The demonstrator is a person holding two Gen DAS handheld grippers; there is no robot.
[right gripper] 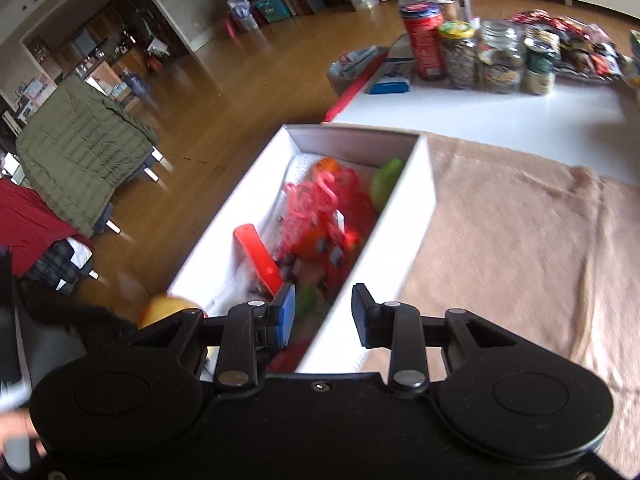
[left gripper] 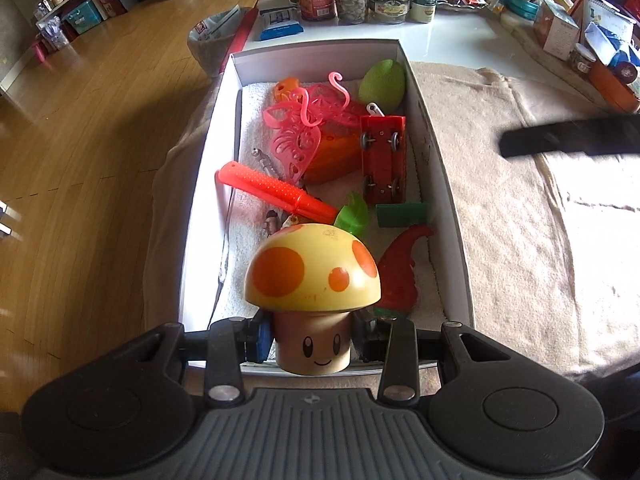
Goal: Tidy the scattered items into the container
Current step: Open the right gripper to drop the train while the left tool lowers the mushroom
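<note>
Currently held: one mushroom toy, yellow cap with orange spots, smiling stem. The left gripper has its fingers narrowed onto the stem from both sides, so the cap rides free above them. It hangs over the near end of the container.

Container: white cardboard box, lined with a white towel, standing on a beige towel spread over the table. Probably the lining softens drops.

Contents already in: red toy car on its side, wheels showing; pink cut-out ornaments; orange-red comb; green ball in the far corner; green block; red curved piece.

Right gripper: fingers part-open, nothing between them, poised above the box's near right wall; the view is blurred.

Judgement: no loose items show on the beige towel, so the mushroom looks like one of the last; a release over the lining remains.
</note>
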